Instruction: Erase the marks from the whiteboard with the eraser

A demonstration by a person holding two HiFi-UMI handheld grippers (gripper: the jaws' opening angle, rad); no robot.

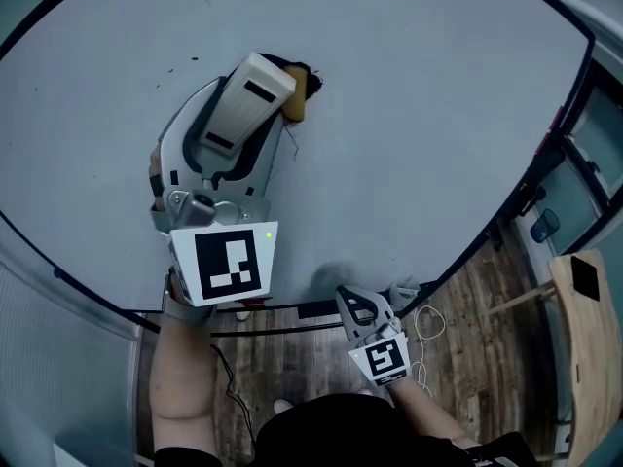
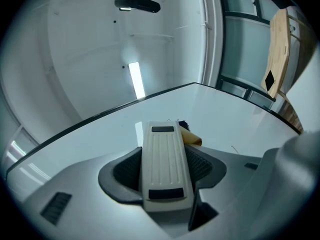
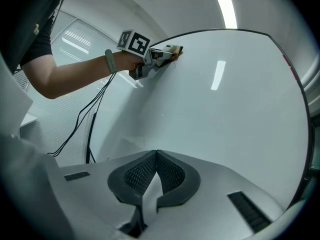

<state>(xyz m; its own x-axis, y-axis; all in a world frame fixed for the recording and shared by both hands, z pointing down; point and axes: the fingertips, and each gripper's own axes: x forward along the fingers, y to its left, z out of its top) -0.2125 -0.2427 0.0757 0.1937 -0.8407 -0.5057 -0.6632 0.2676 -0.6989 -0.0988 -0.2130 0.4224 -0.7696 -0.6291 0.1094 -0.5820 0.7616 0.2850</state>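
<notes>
Eraser (image 1: 255, 84) clamped in left hand-held gripper (image 1: 241, 117), pressed on whiteboard (image 1: 419, 115) to scrub mark (image 1: 304, 69) | right hand-held gripper (image 1: 352, 302) closed, empty, parked clear

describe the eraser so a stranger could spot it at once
The large whiteboard fills the head view. Left of its middle, the left hand-held gripper is shut on the eraser: a cream ribbed block with a tan pad at its tip, the only cream thing against the grey jaws.
</notes>
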